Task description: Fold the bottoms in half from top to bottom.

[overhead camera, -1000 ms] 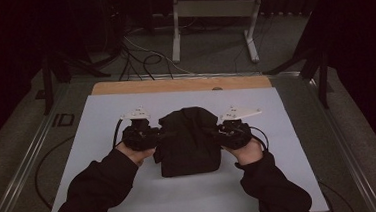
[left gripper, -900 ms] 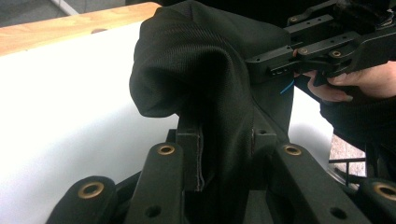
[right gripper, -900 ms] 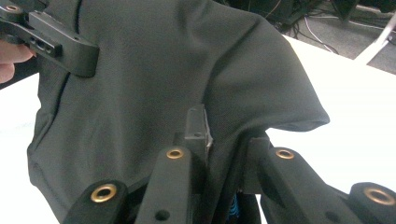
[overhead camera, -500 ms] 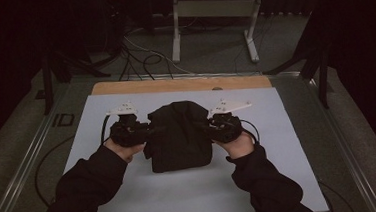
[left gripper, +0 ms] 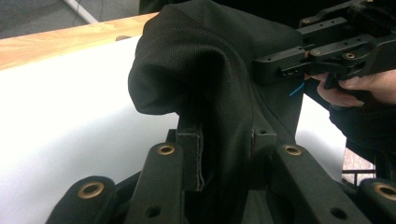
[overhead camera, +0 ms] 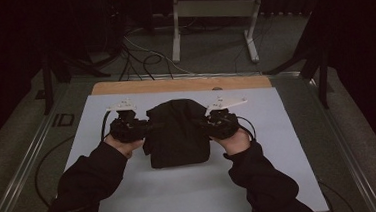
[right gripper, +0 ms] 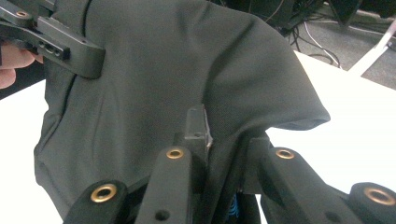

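Cloth (overhead camera: pixel 178 132): between both tongs, on the counter (overhead camera: pixel 289 144).
Left tongs (overhead camera: pixel 145 129): clamped on cloth's left edge.
Right tongs (overhead camera: pixel 208 124): clamped on its right edge.

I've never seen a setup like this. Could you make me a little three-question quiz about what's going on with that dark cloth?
1. True or false: the black garment is gripped from both sides.
2. What lies under the garment? A) white sheet B) green mat C) bare metal
3. What strip runs along the sheet's far edge?

Key:
1. True: the left gripper and the right gripper each pinch a fold of cloth.
2. A, the white sheet.
3. A wooden board.
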